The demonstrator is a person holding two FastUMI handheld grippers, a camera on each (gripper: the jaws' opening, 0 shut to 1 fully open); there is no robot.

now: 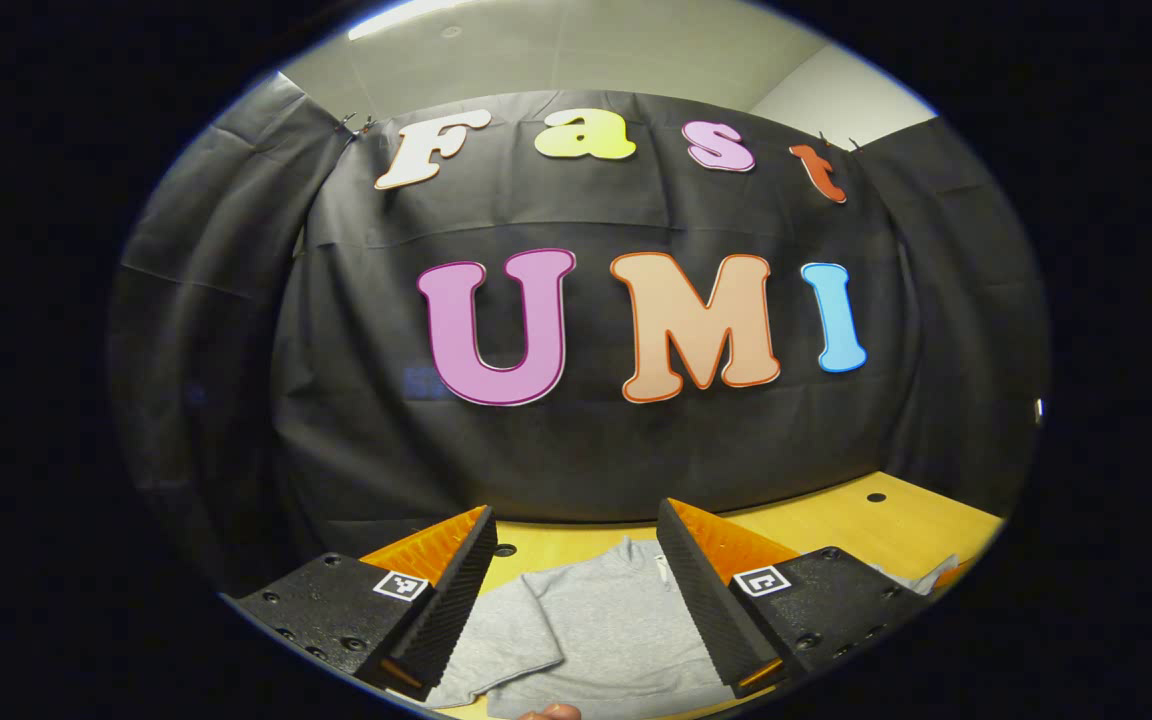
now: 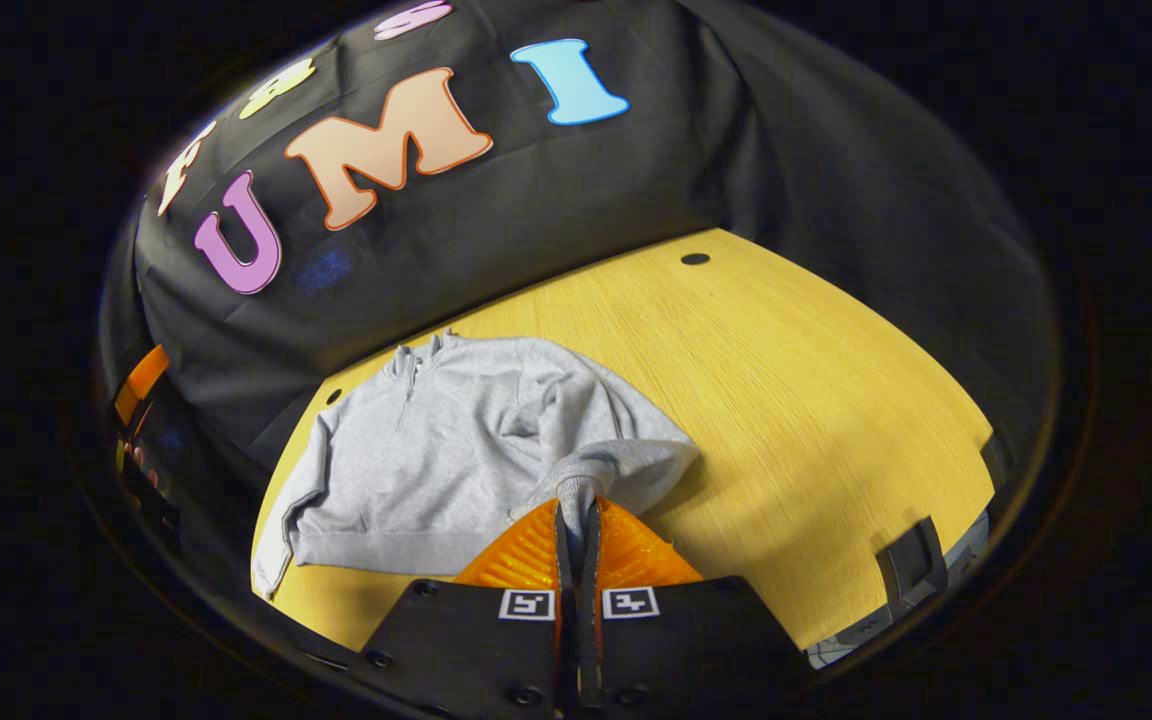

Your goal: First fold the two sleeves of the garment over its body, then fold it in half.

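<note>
A grey zip-neck sweatshirt point(image 2: 436, 460) lies flat on the yellow wooden table point(image 2: 796, 400), collar toward the black wall. My right gripper point(image 2: 576, 515) is shut on the ribbed cuff point(image 2: 576, 490) of one sleeve, which it holds lifted above the garment's right side, the sleeve point(image 2: 586, 420) bunched behind it. The other sleeve point(image 2: 291, 510) lies along the garment's left edge. In the left gripper view, my left gripper point(image 1: 576, 580) is open and held above the sweatshirt point(image 1: 596, 620), nothing between its fingers.
The black cloth wall point(image 2: 496, 210) stands close behind the table. Small round holes point(image 2: 695, 259) mark the tabletop. Bare table stretches to the right of the garment. A fingertip point(image 1: 551, 712) shows at the bottom of the left gripper view.
</note>
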